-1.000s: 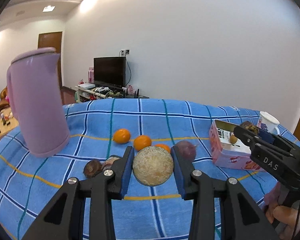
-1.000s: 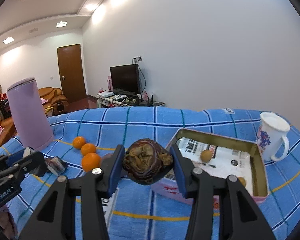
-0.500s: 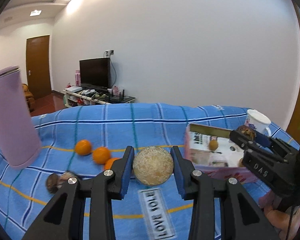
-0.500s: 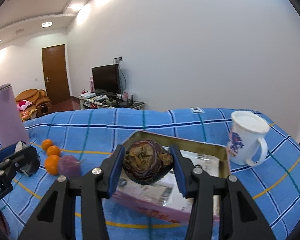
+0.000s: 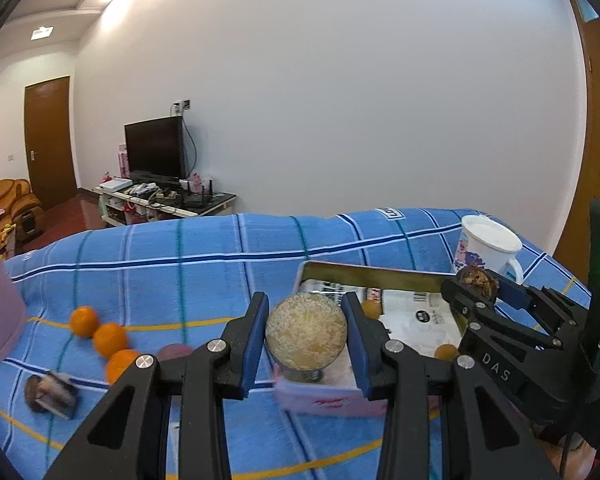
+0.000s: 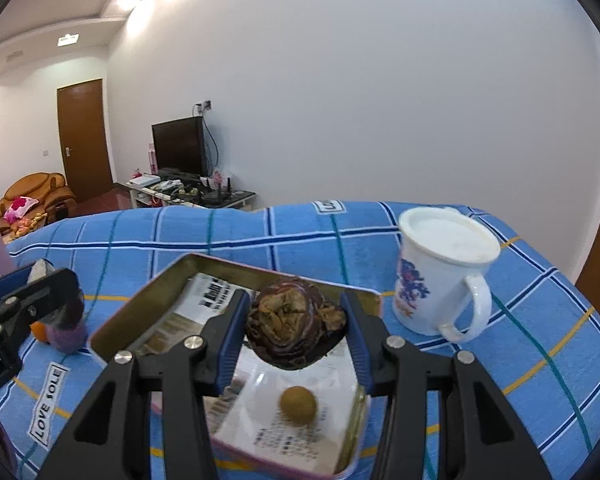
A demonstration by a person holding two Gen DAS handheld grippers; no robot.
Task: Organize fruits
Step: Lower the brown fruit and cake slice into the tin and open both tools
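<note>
Two black plastic grippers, angular linkage arms with triangular cutouts, silver round screws at pivots. Blue pads lining inner fingers (image 5: 255,344) on left gripper (image 5: 306,340); same blue on right gripper (image 6: 296,328). White "DAS" lettering at lower right of left view. Green LED at right edge. Bare skin at bottom right corner.

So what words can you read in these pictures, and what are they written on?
"LOVE SOLE": label sewn on the blue checked cloth.
"DAS": on the right gripper, seen from the left wrist.
Print on the paper in the tin box: too blurred to read.
Mug: a picture, no readable words.
</note>
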